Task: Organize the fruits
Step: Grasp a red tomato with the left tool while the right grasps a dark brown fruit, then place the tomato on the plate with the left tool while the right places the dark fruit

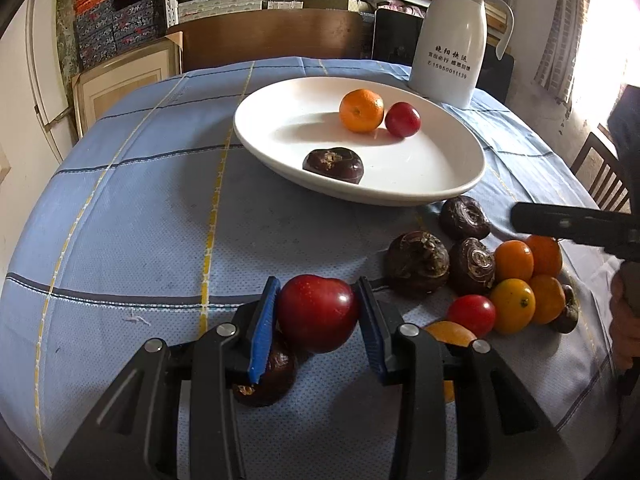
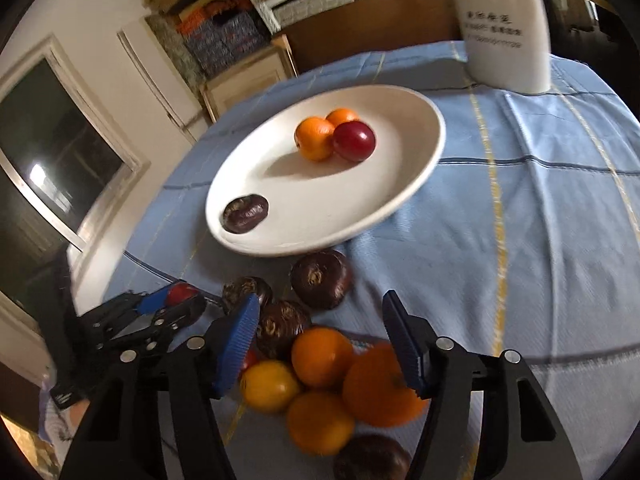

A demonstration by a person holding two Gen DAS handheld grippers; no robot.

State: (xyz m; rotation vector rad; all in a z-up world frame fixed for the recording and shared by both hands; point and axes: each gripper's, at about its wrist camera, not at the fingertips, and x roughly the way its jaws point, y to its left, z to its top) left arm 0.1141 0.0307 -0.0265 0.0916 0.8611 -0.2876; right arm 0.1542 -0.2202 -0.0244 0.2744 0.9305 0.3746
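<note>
My left gripper (image 1: 316,312) is shut on a red plum (image 1: 318,312), held just above the blue cloth; it also shows in the right wrist view (image 2: 176,300). A white oval plate (image 1: 280,148) holds an orange (image 1: 361,110), a red plum (image 1: 403,119) and a dark water chestnut (image 1: 333,165). A pile of oranges (image 2: 322,356), a red plum (image 1: 471,315) and dark water chestnuts (image 2: 321,278) lies on the cloth near the plate. My right gripper (image 2: 320,344) is open and empty above that pile.
A white jug (image 1: 452,48) stands behind the plate at the table's far right. Another water chestnut (image 1: 266,380) lies under my left gripper. A wooden chair (image 1: 600,172) stands at the right. Shelves with boxes (image 1: 120,24) fill the back wall.
</note>
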